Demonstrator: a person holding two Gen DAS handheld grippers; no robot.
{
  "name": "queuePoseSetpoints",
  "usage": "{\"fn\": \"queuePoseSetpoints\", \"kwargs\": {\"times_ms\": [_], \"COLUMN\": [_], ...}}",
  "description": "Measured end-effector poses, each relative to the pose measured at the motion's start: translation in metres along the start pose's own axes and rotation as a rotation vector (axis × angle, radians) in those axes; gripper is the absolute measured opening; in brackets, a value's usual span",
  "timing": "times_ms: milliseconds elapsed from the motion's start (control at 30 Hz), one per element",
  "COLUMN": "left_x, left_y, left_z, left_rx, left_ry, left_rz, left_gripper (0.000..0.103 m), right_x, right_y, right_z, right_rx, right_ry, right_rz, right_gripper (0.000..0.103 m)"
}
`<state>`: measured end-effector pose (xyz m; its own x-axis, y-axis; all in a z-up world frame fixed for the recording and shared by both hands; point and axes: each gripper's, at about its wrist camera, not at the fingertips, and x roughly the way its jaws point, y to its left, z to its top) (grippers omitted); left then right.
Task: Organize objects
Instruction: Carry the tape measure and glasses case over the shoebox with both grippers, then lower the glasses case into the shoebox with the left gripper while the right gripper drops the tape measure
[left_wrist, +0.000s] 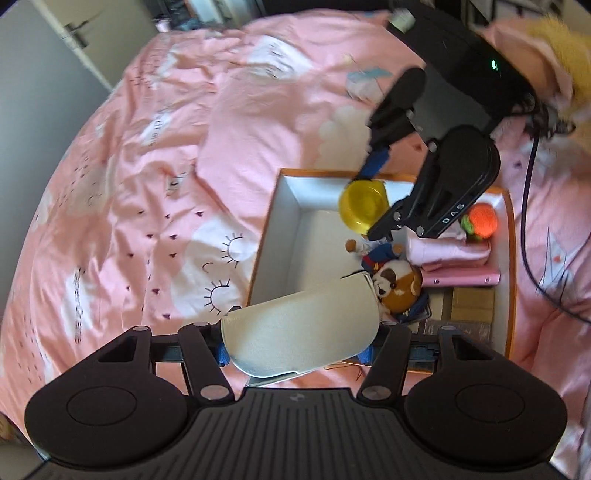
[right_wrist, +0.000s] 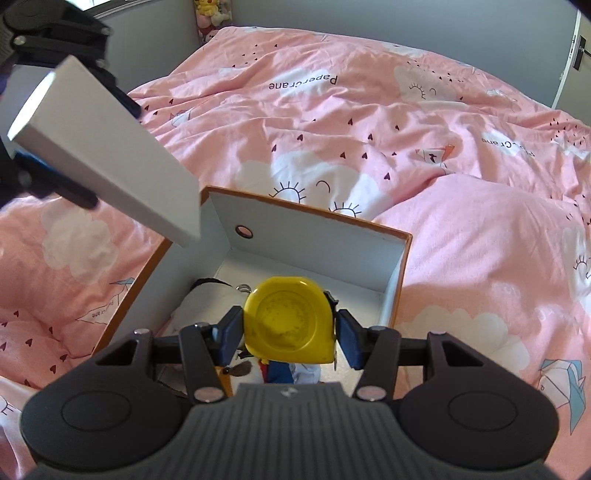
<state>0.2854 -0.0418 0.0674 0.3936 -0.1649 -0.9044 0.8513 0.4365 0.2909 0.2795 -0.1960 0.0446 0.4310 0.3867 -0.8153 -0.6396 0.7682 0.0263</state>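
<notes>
Both claws loaded over the orange-edged box (right_wrist: 400, 258) on the bed (right_wrist: 369, 122).

Right claw (right_wrist: 290, 328) was closed on yellow tape measure (right_wrist: 286, 319), hanging above box's open end. Left claw (left_wrist: 297, 343) was clamped on white flat box (left_wrist: 303, 332), tilted over box's near rim. Risks: tape looked pinched at edges only, could slip & drop onto toys; white box might clip the wall or the other claw. In box: plush dog (left_wrist: 397, 286), small doll (left_wrist: 376, 253), pink fabric (left_wrist: 448, 253), orange knit ball (left_wrist: 480, 219), cardboard bits; far end was bare.
</notes>
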Motion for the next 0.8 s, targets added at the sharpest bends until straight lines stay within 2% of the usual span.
{"fn": "queuePoseSetpoints", "kwargs": {"times_ms": [100, 233, 333, 433, 467, 533, 600, 800], "left_x": [0.027, 0.06, 0.085, 0.103, 0.108, 0.12, 0.134, 0.148], "left_y": [-0.011, -0.011, -0.01, -0.008, -0.004, -0.002, -0.006, -0.001], "left_z": [0.015, 0.018, 0.016, 0.017, 0.017, 0.018, 0.017, 0.027], "left_rx": [0.085, 0.114, 0.113, 0.129, 0.111, 0.089, 0.115, 0.108], "left_ry": [0.055, 0.103, 0.13, 0.135, 0.138, 0.152, 0.165, 0.092], "left_rz": [-0.004, -0.045, -0.077, -0.049, -0.062, -0.086, -0.075, -0.087], "left_gripper": [0.069, 0.069, 0.069, 0.069, 0.069, 0.069, 0.069, 0.068], "right_x": [0.005, 0.012, 0.022, 0.029, 0.03, 0.032, 0.034, 0.046], "right_y": [0.003, 0.001, -0.008, -0.014, -0.016, -0.021, -0.025, -0.019], "right_z": [0.002, 0.001, -0.003, -0.007, -0.009, -0.011, -0.013, -0.008], "right_rx": [-0.017, -0.036, -0.013, -0.004, 0.002, 0.018, 0.026, -0.073], "right_ry": [0.023, 0.044, 0.067, 0.083, 0.084, 0.084, 0.081, 0.089], "right_rz": [-0.013, -0.031, -0.041, -0.061, -0.064, -0.058, -0.037, -0.047], "right_gripper": [0.056, 0.056, 0.056, 0.056, 0.056, 0.056, 0.056, 0.056]}}
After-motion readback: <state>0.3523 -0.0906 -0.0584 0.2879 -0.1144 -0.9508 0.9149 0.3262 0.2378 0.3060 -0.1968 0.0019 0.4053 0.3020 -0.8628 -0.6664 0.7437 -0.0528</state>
